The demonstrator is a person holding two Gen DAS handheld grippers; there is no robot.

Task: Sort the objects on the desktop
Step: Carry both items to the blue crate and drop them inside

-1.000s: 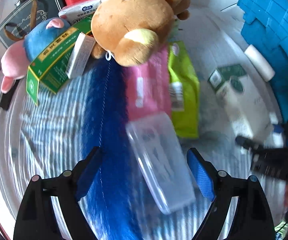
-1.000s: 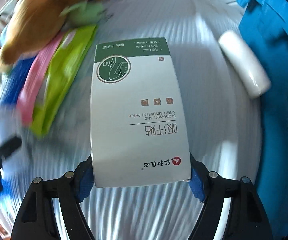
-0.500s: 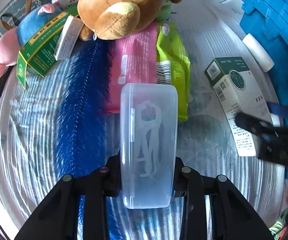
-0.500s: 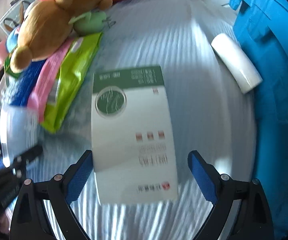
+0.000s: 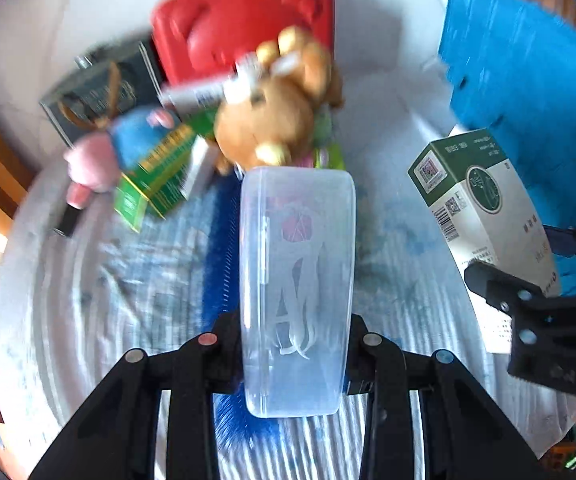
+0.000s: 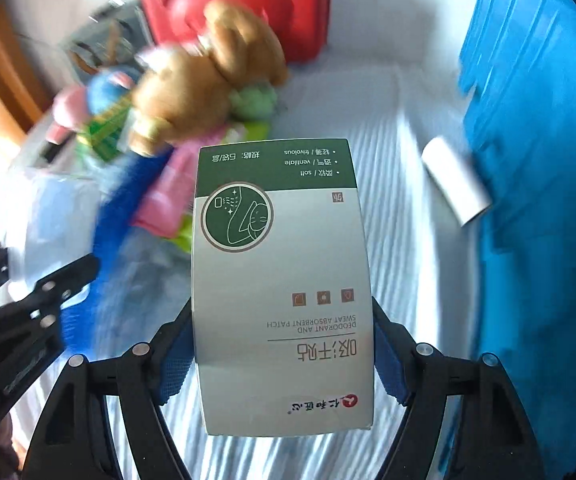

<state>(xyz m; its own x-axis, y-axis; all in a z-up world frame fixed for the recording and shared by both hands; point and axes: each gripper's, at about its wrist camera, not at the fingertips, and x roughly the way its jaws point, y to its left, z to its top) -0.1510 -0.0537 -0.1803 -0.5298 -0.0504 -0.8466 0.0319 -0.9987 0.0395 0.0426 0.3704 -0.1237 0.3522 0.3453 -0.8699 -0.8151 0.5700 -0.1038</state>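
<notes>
In the left wrist view my left gripper [image 5: 292,344] is shut on a clear plastic case [image 5: 296,280] with white cords inside, held lengthwise above the striped cloth [image 5: 88,300]. In the right wrist view my right gripper [image 6: 282,360] has a green-and-white deodorant patch box [image 6: 280,272] between its blue pads. Its jaws are closing and the pads press on the box's two long sides. The box is lifted off the cloth. The same box [image 5: 484,216] shows at the right of the left wrist view.
A pile lies at the back: brown teddy bear [image 5: 276,120], red plastic case [image 5: 244,28], blue-and-pink plush [image 5: 128,140], green carton [image 5: 156,176], dark gift box [image 5: 96,88]. A blue brush [image 5: 220,240] lies under the clear case. A blue bin [image 6: 528,160] stands right, with a white roll [image 6: 456,180] beside it.
The left gripper closed on the clear case and lifted it. The right gripper spread wide around the box, closed on it again and raised it. Both views now sit higher above the cloth.
</notes>
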